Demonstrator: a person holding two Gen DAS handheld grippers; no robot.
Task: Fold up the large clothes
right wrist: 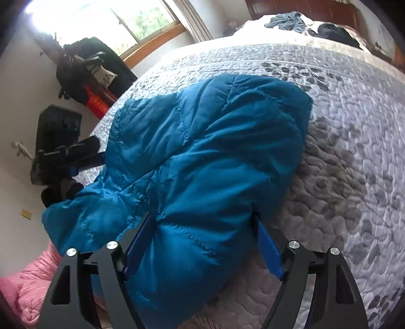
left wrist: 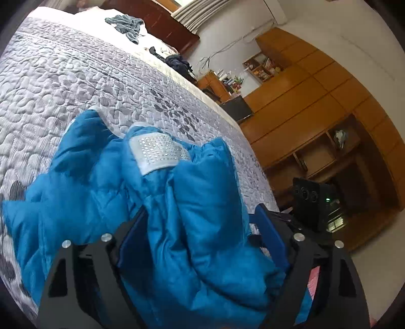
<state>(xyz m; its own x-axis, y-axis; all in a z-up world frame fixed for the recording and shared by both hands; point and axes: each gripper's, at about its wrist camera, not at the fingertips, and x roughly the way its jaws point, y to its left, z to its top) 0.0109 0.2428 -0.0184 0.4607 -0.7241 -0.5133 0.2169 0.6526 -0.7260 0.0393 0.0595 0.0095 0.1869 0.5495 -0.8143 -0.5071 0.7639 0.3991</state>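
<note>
Fabric of the jacket (left wrist: 202, 215) is blue, smooth, slightly shiny and quilted into puffy stitched panels; one white band (left wrist: 158, 151) set with small silver studs shows on it in your left wrist view. It lies bunched on the bed (left wrist: 76, 76), whose grey-and-white quilt has a pebbled leaf pattern. Your left gripper (left wrist: 202, 235) has a thick fold of the jacket filling the gap between its blue pads (left wrist: 133, 243), jaws clamped on it. Your right gripper (right wrist: 205, 243) grips another padded fold the same way. The jacket sits near the bed's foot edge, with wide bare quilt beyond it toward the headboard (left wrist: 162, 22). A pink garment (right wrist: 33, 286) lies off the near edge.
</note>
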